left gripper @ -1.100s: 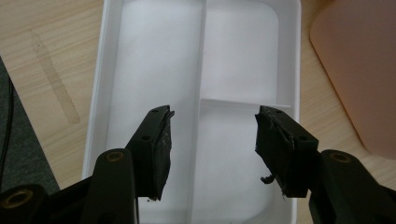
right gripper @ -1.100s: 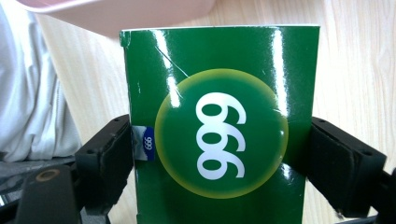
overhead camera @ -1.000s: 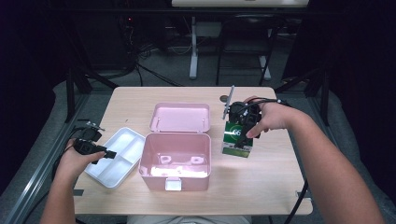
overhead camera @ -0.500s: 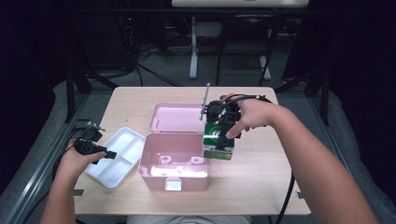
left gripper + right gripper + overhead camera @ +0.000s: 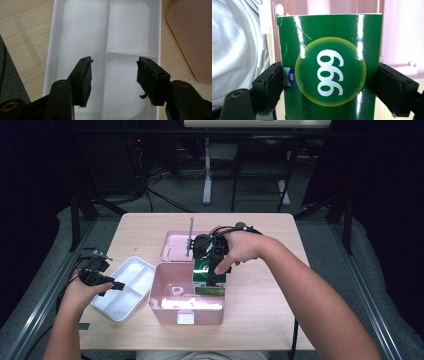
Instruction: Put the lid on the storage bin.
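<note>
A glossy green carton (image 5: 209,281) printed "999" (image 5: 329,72) stands upright in the right end of the open pink box (image 5: 170,312); whether it rests on the bottom I cannot tell. My right gripper (image 5: 211,270) comes down from above and is shut on the carton's two sides (image 5: 332,80). The box's pink lid (image 5: 175,247) lies flat behind it. To the left lies a white divided tray (image 5: 135,270). My left gripper (image 5: 112,285) hovers over the tray (image 5: 130,32), its jaws (image 5: 113,72) open with nothing between them.
The wooden table (image 5: 260,320) has bare room to the right of the pink box and along its front edge. A corner of the pink box (image 5: 192,37) lies close to the tray. Dark floor, cables and table legs (image 5: 207,175) lie beyond the far edge.
The right gripper has carried the green carton leftward from the table beside the pink box to inside the box's right end. The left gripper has stayed still over the tray.
</note>
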Action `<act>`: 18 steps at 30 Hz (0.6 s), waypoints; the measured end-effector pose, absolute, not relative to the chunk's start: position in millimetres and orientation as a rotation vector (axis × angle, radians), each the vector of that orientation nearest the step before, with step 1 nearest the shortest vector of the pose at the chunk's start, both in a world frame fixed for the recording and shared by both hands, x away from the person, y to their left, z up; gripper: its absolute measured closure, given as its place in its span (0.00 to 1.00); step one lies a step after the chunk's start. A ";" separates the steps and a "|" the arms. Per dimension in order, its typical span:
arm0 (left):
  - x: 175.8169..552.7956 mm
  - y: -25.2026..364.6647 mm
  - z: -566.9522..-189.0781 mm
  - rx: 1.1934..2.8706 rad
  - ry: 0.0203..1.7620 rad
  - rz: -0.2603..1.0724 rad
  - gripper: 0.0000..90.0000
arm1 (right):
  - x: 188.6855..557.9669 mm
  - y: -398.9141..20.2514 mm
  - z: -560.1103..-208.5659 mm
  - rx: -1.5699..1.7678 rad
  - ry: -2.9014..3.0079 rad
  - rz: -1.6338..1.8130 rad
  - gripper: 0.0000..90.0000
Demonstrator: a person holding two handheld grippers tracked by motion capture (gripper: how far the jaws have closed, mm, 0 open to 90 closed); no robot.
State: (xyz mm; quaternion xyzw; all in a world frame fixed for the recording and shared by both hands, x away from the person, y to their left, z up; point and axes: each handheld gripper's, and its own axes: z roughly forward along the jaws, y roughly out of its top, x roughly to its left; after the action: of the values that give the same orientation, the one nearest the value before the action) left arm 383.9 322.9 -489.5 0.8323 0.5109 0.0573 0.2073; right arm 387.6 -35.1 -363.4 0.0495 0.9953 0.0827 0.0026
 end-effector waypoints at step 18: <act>384.4 320.5 -490.8 2.325 1.417 0.157 0.51 | 392.6 -23.7 -403.3 0.156 3.137 0.263 0.17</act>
State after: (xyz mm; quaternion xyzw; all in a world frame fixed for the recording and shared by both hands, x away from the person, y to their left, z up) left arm 384.4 320.5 -490.8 0.8342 0.5086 0.0564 0.2056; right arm 392.6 -23.7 -403.3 0.0495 0.9953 0.0834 -0.0052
